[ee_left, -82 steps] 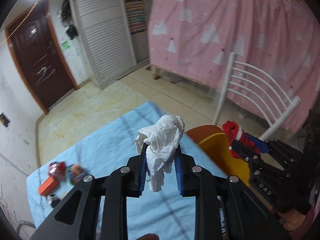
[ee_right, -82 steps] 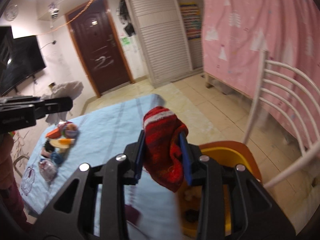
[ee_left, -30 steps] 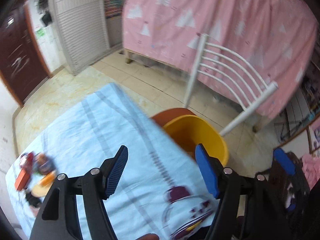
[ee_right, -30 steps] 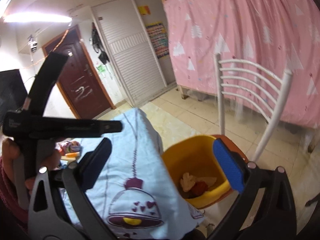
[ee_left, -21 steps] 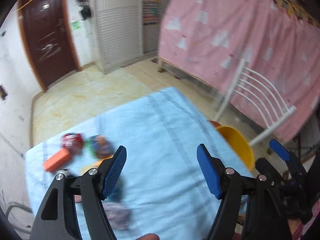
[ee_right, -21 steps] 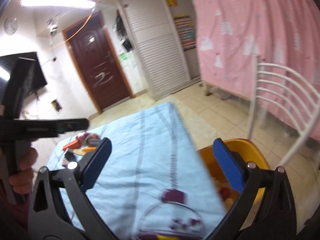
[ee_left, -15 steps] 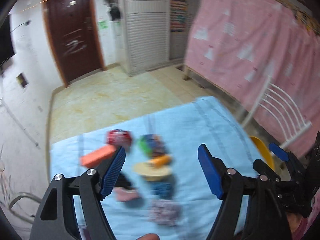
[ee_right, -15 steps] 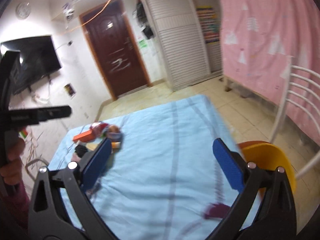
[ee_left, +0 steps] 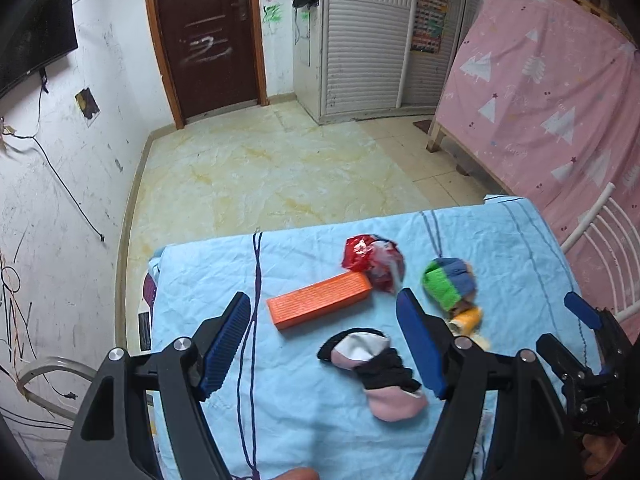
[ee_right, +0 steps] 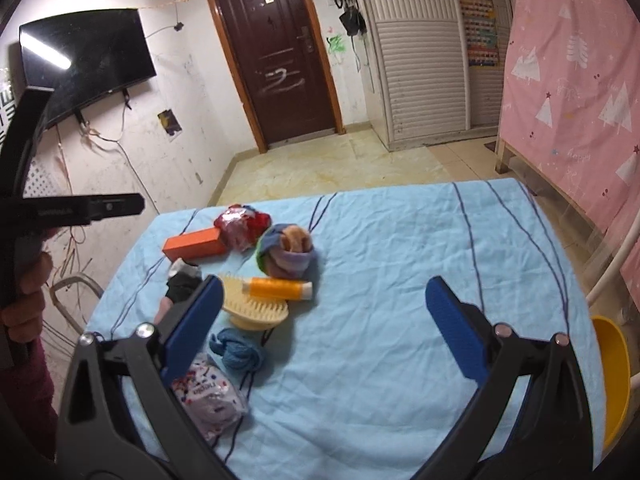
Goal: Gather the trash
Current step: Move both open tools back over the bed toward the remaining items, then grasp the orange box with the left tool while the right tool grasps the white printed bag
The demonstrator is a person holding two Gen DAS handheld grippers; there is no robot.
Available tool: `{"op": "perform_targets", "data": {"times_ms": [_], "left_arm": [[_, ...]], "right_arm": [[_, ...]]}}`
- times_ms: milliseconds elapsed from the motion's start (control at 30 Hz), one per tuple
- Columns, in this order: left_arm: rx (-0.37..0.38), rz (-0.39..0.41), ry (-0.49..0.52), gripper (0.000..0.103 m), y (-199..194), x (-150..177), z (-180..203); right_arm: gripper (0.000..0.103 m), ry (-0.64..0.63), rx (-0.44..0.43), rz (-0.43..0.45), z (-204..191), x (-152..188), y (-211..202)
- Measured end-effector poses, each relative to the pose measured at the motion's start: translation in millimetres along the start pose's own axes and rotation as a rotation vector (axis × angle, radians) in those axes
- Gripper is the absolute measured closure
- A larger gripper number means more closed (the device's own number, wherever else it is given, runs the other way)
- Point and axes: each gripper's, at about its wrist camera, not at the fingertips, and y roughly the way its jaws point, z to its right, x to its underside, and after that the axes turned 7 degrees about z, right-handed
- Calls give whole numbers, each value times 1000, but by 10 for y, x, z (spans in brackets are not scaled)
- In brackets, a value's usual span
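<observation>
Two grippers hung over a table draped in a wrinkled light-blue cloth [ee_left: 304, 412], both with jaws spread wide and nothing between them. In the left wrist view, the left gripper [ee_left: 324, 344] hovered above a black, white and pink sock [ee_left: 376, 372] lying on the cloth, with a flat orange rectangular box [ee_left: 319, 304] just beyond it, a crumpled red plastic wrapper [ee_left: 372, 260] touching the box's far end, and a rolled green, blue and orange sock ball [ee_left: 450, 282] to the right; the right gripper [ee_left: 580, 314] showed at the right edge. In the right wrist view, the right gripper [ee_right: 320, 328] faced bare cloth, while the litter sat to its left: a cream bristle brush [ee_right: 256, 308] with an orange cylindrical bottle [ee_right: 278, 289] resting on it, a knot of blue yarn [ee_right: 236, 350], and a clear printed plastic bag [ee_right: 208, 400] nearest the camera. A yellow plastic bin [ee_right: 614, 376] stood off the table's right edge.
</observation>
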Motion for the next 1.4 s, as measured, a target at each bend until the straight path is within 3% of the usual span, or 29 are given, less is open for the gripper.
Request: {"op": "perform_targets", "data": {"times_ms": [167, 633, 1067, 1167, 1233, 1267, 1400], "left_arm": [[12, -47, 4, 36, 308, 43, -118], [44, -141, 143, 35, 1019, 140, -56], [115, -142, 173, 36, 1188, 154, -76], [136, -147, 171, 42, 1181, 166, -74], [138, -146, 168, 42, 1169, 180, -81], [138, -146, 169, 45, 1165, 192, -97], [129, -149, 179, 69, 1120, 240, -72]], "right_arm": [[6, -7, -21, -26, -92, 40, 61], [6, -110, -123, -154, -565, 470, 8], [6, -133, -172, -232, -773, 647, 109], [6, -133, -181, -238, -814, 673, 108], [14, -134, -182, -240, -833, 685, 104], [29, -136, -181, -246, -839, 695, 111], [46, -158, -158, -244, -854, 715, 117]]}}
